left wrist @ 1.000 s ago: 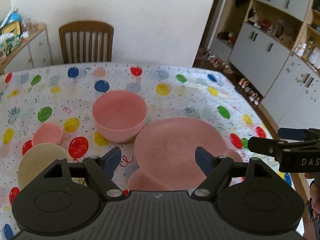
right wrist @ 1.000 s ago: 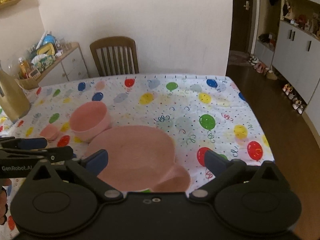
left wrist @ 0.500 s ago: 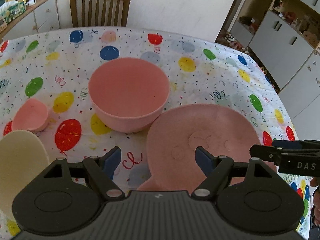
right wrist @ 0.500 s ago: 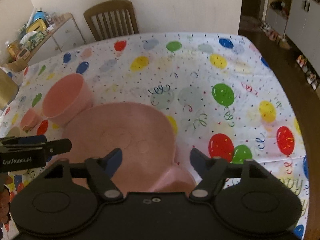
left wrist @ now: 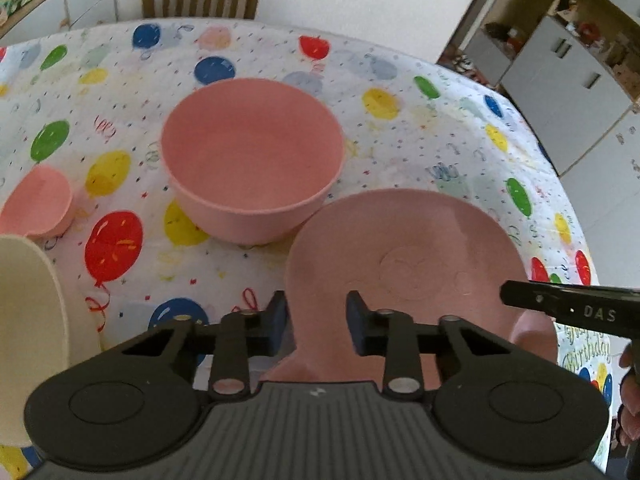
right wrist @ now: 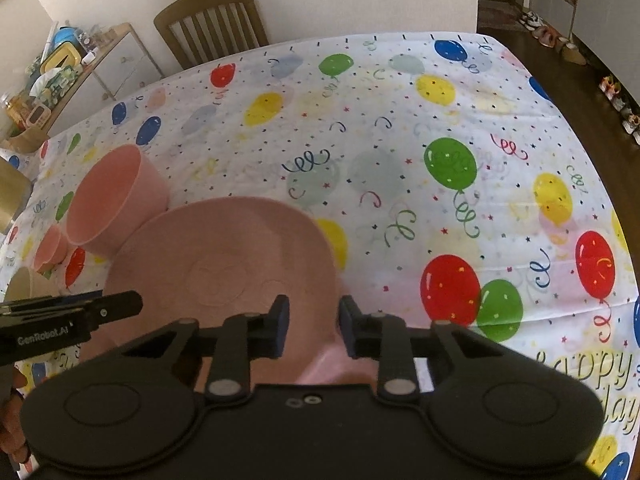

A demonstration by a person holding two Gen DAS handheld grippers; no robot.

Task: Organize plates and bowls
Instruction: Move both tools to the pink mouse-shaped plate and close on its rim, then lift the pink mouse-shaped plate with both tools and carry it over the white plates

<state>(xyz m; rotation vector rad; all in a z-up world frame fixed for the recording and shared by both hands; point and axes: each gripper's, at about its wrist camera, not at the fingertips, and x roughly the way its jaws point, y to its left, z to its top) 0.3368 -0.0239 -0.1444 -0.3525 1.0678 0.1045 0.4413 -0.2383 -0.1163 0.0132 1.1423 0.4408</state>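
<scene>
A pink plate with two round ears (left wrist: 404,248) (right wrist: 224,256) lies flat on the balloon tablecloth. My left gripper (left wrist: 318,320) points steeply down over the plate's left rim. One pad is outside the rim and one above the plate, and the jaws are closing without pressing on it. My right gripper (right wrist: 312,328) straddles the right rim the same way, its jaws also closing. A large pink bowl (left wrist: 252,152) (right wrist: 112,196) stands just behind the plate. A small pink bowl (left wrist: 36,204) (right wrist: 50,246) sits to its left.
A cream dish (left wrist: 28,320) lies at the near left. A wooden chair (right wrist: 212,20) stands at the table's far side, beside a cluttered sideboard (right wrist: 80,68). The tablecloth (right wrist: 440,120) is bare to the right, up to the table's edge, with floor and grey cabinets (left wrist: 560,72) beyond.
Both grippers have come down and forward onto the pink plate, which looks larger. Both pairs of jaws have narrowed from wide apart to a small gap over the plate's rims.
</scene>
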